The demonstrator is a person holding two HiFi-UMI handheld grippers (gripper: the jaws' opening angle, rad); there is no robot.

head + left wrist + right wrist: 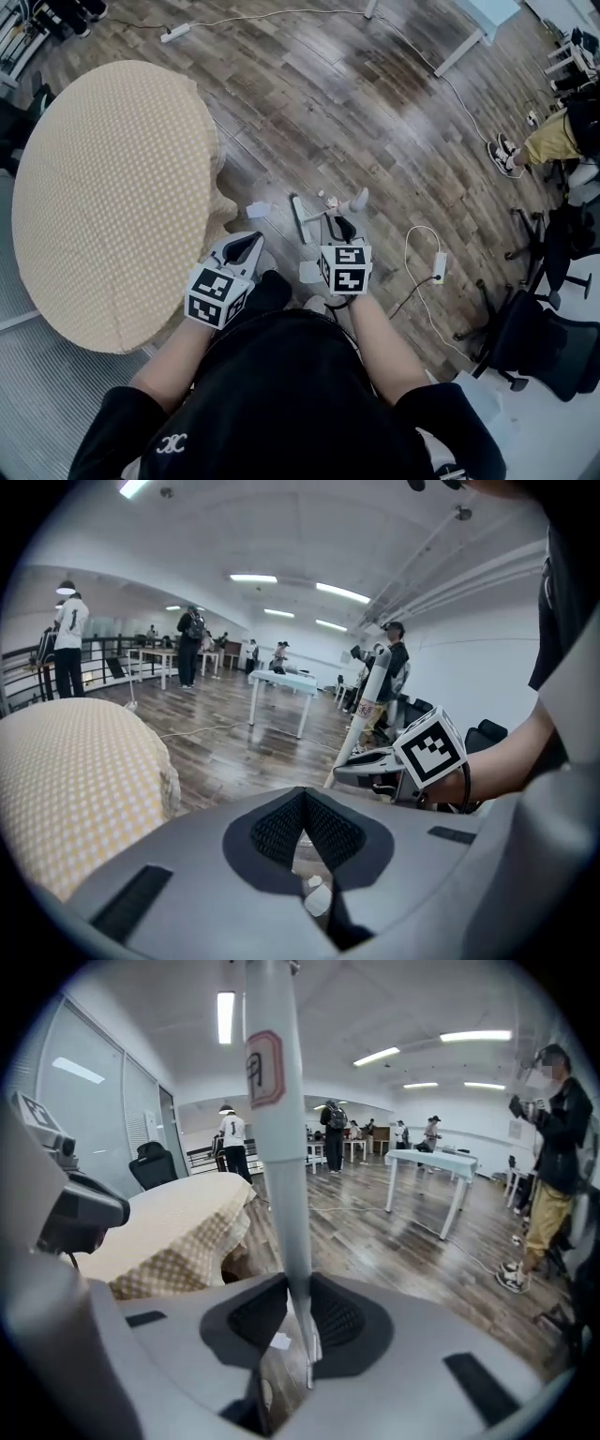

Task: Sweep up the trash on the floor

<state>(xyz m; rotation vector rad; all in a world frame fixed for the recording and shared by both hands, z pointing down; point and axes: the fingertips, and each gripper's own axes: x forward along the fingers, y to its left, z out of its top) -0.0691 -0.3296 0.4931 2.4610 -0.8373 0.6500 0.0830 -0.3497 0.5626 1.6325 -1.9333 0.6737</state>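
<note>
Trash, small white scraps, perhaps paper, lies on the wood floor just beside the cloth-covered round table. Near the table's edge, the right gripper is clamped on a white broom handle, and the left gripper is closed on nothing. In the head view both grippers block the floor beneath them. Only the gripper views show people standing beyond the table.

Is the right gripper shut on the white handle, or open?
Shut: the right gripper pinches the white handle between its jaws, pads against both sides.
</note>
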